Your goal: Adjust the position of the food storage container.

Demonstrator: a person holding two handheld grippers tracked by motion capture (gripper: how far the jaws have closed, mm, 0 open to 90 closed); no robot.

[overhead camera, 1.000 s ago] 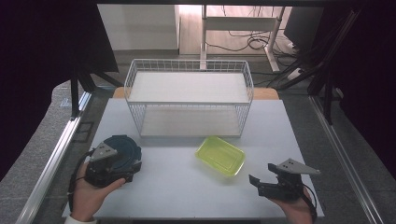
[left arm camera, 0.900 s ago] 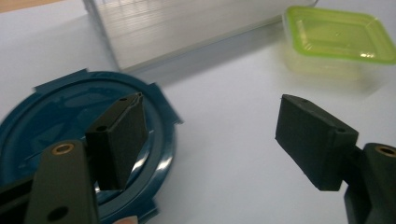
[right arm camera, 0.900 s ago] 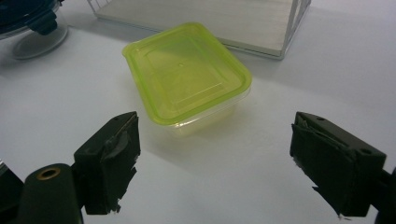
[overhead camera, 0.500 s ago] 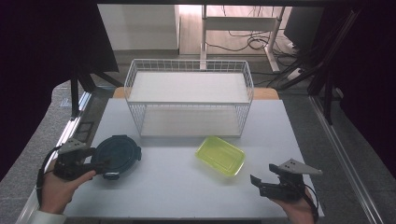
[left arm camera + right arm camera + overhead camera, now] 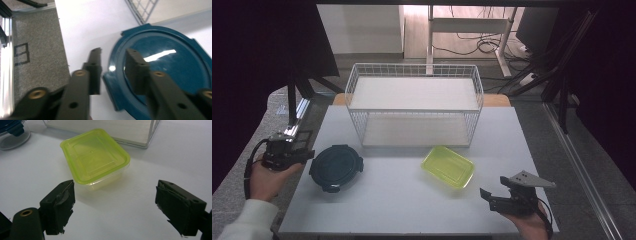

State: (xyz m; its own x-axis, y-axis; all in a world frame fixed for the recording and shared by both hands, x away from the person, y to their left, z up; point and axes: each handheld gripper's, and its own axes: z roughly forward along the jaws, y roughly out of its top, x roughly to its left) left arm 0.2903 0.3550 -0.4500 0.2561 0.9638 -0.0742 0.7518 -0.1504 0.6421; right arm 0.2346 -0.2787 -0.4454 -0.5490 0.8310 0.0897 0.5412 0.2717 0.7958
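Left tongs [image 5: 310, 156] withdrew from lidded round container [image 5: 336, 167]; wire basket [image 5: 414, 106] empty.

Left tool [image 5: 287, 150] at the table's left edge, jaws just narrowed on nothing; right tool [image 5: 497, 197] low, jaws wide.

Two food containers are sitting on the desk [image 5: 412, 200]: one round container with a dark teal lid [image 5: 336, 167] and one rectangular container with a yellow-green lid [image 5: 448, 166]. One white wire basket [image 5: 414, 104] is standing behind them. Two grippers are showing, the left gripper [image 5: 307, 155] and the right gripper [image 5: 492, 196], each bearing two fingers.
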